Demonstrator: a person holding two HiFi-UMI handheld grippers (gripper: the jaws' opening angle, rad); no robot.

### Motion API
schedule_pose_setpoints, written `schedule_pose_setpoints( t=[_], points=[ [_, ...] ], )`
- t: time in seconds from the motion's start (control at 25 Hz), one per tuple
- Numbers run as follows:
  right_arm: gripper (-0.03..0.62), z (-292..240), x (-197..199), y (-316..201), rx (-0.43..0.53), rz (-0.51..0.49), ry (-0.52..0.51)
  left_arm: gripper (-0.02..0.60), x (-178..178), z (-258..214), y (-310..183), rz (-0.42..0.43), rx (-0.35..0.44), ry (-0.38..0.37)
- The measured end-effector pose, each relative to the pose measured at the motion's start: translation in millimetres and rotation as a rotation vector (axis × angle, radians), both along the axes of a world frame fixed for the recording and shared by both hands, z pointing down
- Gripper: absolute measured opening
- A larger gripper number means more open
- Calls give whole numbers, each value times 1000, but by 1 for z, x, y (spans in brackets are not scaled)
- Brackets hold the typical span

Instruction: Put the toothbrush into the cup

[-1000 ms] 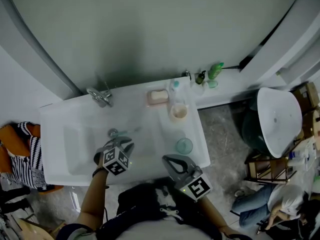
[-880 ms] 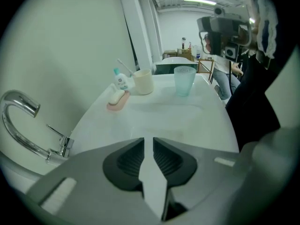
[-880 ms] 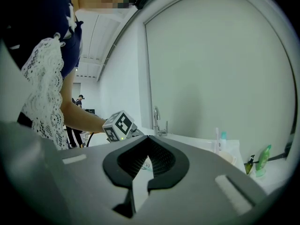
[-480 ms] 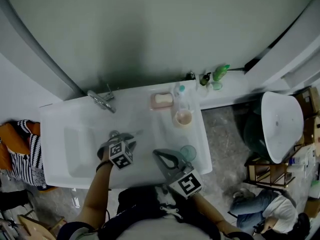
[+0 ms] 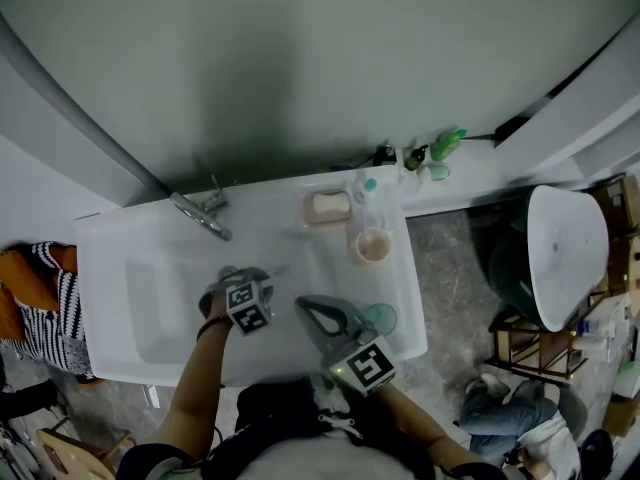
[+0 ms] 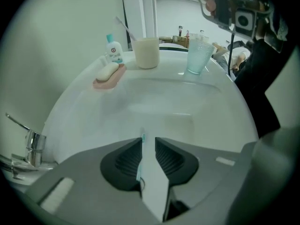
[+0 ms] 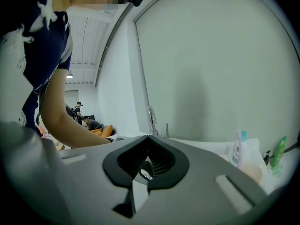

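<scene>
My left gripper (image 5: 255, 276) hovers over the white sink basin (image 5: 150, 308), shut on a thin white toothbrush (image 5: 276, 266) with a teal tip (image 6: 143, 137). In the left gripper view its jaws (image 6: 147, 140) pinch the brush, which points toward the counter's far end. There a beige cup (image 6: 146, 52) (image 5: 372, 246) holds a thin stick, and a clear teal cup (image 6: 198, 55) (image 5: 383, 318) stands beside it. My right gripper (image 5: 300, 304) (image 7: 147, 137) is shut and empty, near the basin's front right, just left of the teal cup.
A pink soap dish (image 5: 328, 207) with soap (image 6: 108, 71) and a small white bottle (image 6: 112, 46) stand at the back of the counter. The faucet (image 5: 203, 214) is at the back left. Green bottles (image 5: 445, 146) sit on a ledge; a white toilet (image 5: 565, 238) is right.
My right gripper has moved left, from the counter's front right corner toward the basin and the left gripper. The left gripper has kept hold of the toothbrush, almost in place.
</scene>
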State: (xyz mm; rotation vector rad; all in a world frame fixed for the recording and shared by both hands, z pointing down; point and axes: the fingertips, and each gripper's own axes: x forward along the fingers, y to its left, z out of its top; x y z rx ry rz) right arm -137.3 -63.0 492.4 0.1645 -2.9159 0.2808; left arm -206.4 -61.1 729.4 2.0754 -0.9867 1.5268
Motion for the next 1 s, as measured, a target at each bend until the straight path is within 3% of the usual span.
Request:
schedule_pose_setpoints(
  t=[0.4,0.64,1.0],
  points=[
    [2,10,-15,-10,-28,-7,18,91,-6,30,-12,53,-55,-35],
    [2,9,-15,-13,-43,-2,14,89,-11,54,-14,112,-112,-99],
    [2,17,-11,-24,-59,28,32,89,-10,81,-14,106,-170,-73]
  ],
)
